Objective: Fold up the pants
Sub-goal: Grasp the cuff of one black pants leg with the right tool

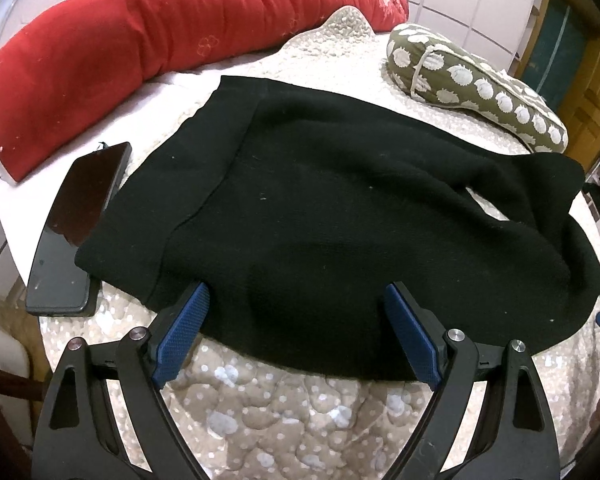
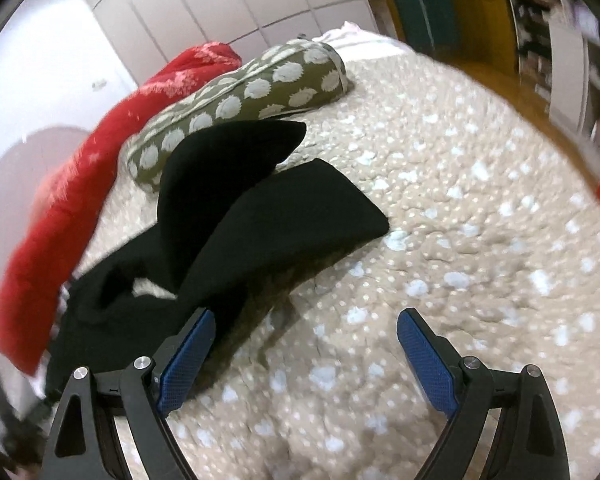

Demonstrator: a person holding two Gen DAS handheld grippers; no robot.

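Black pants lie spread on the quilted bed, waistband end toward the left, legs bunched at the right. My left gripper stands open at the pants' near edge, its blue pads just over the hem, nothing clamped. In the right wrist view the two black pant legs stick up and out over the bed, a little cloth gap showing between them. My right gripper is open above the bedspread, its left pad beside the lower pant leg, gripping nothing. This view is blurred.
A dark phone lies on the bed touching the pants' left edge. A long red cushion curves along the back, and an olive spotted pillow lies at the right rear. The beige dotted bedspread stretches right; white wall panels behind.
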